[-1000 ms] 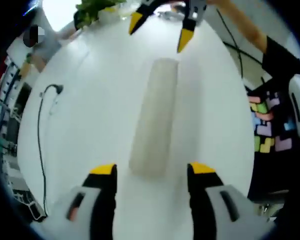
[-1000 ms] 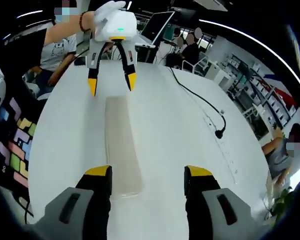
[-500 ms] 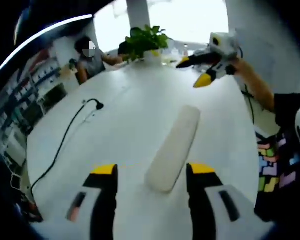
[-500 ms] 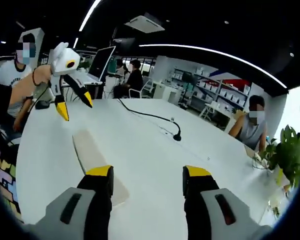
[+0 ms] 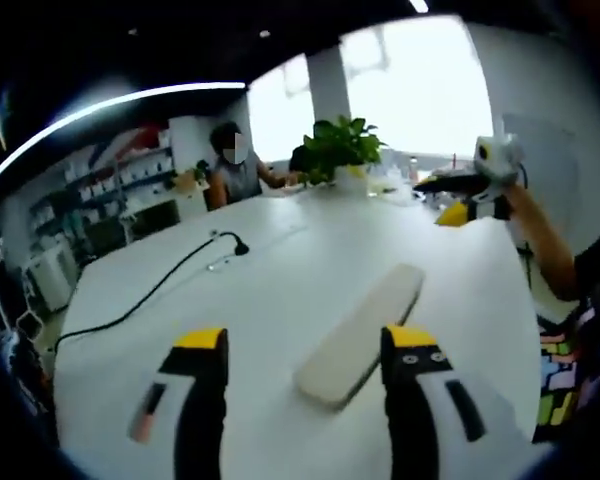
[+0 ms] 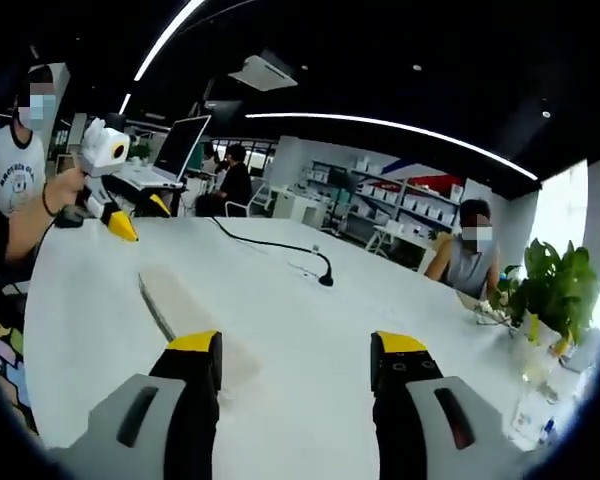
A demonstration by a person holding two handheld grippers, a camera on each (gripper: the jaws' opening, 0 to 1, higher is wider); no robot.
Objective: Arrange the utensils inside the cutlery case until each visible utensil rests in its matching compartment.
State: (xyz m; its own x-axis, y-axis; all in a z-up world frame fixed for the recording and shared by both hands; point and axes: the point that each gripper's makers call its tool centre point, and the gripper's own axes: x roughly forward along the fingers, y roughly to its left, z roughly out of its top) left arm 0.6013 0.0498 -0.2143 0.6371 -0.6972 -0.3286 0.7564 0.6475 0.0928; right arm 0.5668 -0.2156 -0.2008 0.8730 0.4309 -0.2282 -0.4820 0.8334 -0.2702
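Cutlery case (image 5: 362,333), closed and lying flat on your white table (image 5: 280,270), runs lengthwise from lower centre toward upper right of the left gripper view; contents hidden. Your left gripper (image 5: 305,345) and right gripper (image 6: 295,348) both hold their jaws apart, empty.

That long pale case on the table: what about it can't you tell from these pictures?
- Cutlery case, left gripper view: its closed, cloudy top hides any utensils and compartments.
- Same case, right gripper view: seen nearly edge-on, near end hidden behind the right gripper and its jaws.
- Left gripper: blurred, jaws apart, off the case.

cream case (image 5: 362,335), white table (image 5: 270,270), green plant (image 5: 340,148)
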